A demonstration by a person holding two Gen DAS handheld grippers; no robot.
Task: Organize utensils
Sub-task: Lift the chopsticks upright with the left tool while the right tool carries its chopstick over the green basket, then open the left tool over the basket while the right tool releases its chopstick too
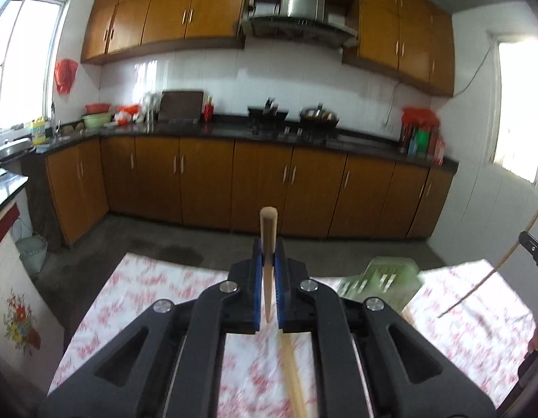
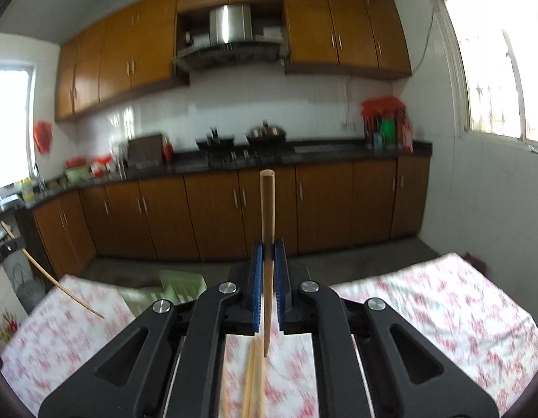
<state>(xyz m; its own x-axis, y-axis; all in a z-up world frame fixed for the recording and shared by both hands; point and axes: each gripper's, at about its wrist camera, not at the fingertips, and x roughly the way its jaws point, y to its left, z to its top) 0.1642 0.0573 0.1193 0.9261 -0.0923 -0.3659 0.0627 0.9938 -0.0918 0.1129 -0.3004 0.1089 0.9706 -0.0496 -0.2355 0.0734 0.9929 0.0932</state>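
While both grippers pinch chopsticks, left gripper (image 1: 267, 271) (chopstick (image 1: 267, 240)), right gripper (image 2: 267, 278).

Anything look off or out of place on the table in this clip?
The green utensil basket lies tipped on the floral tablecloth rather than upright. Otherwise, each tongs holds one chopstick: left, right.

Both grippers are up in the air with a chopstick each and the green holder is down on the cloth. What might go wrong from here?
1. The left gripper and right gripper each pinch one thin chopstick between narrow pads; it may pivot or slip.
2. The green holder looks tipped over, so insertion may push it along the floral cloth.
3. Loose chopsticks lie below; a descending gripper may knock them.
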